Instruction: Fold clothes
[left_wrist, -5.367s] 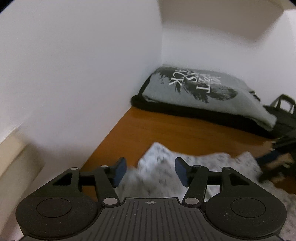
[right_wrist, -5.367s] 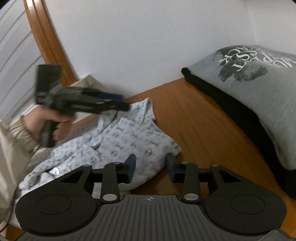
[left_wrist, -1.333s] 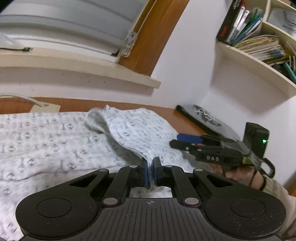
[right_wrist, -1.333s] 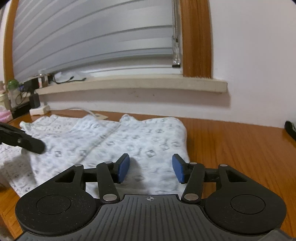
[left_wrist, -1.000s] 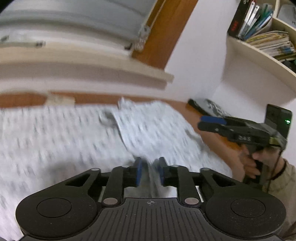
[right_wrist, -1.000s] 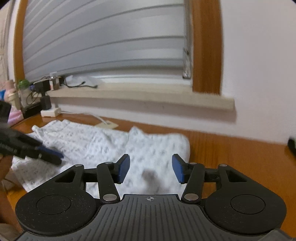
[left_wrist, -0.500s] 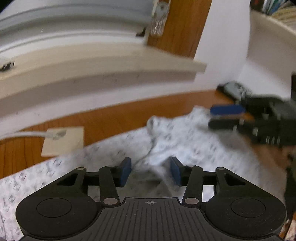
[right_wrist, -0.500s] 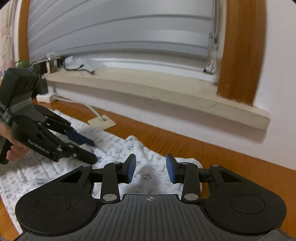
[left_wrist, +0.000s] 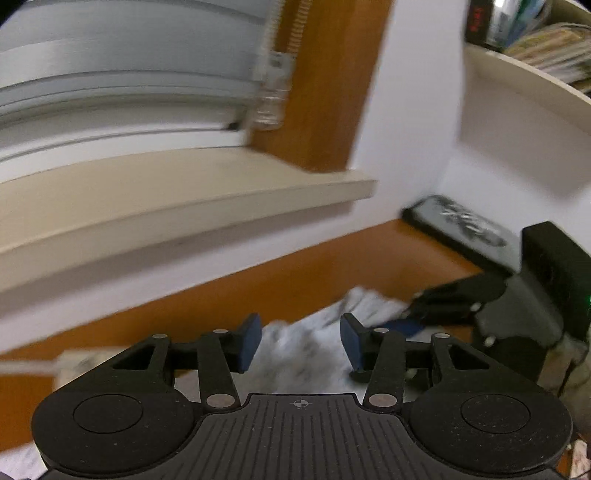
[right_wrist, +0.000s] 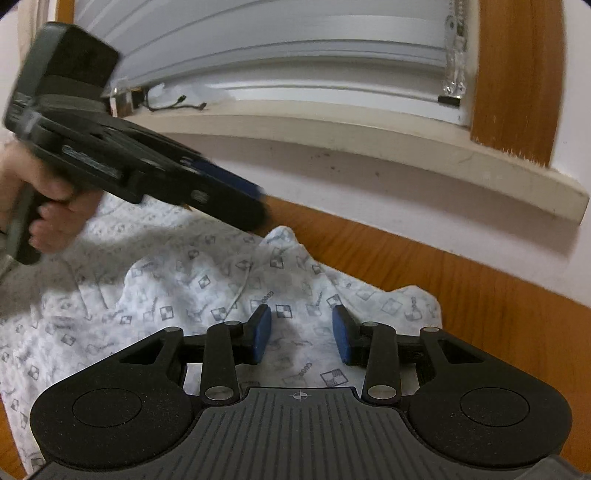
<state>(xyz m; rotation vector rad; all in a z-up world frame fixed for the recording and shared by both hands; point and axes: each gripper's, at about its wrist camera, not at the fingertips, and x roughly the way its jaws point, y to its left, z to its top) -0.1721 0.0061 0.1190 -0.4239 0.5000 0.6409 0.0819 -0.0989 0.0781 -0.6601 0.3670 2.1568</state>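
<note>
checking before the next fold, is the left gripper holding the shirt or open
Open. In its own wrist view the left gripper has its blue pads spread apart, with the shirt lying below the gap, not pinched.

Garment (right_wrist: 207, 280) lies on tabletop (right_wrist: 480, 306), filling lower left of right wrist frame. Sill (right_wrist: 369, 136) runs behind it, across frame middle. Right claw (right_wrist: 301, 334) is above garment, lower centre. Left claw (right_wrist: 255, 206) is above garment, left of centre, hand (right_wrist: 48, 206) at left edge. Shelf (left_wrist: 524, 85) sits upper right in left wrist frame.
</note>
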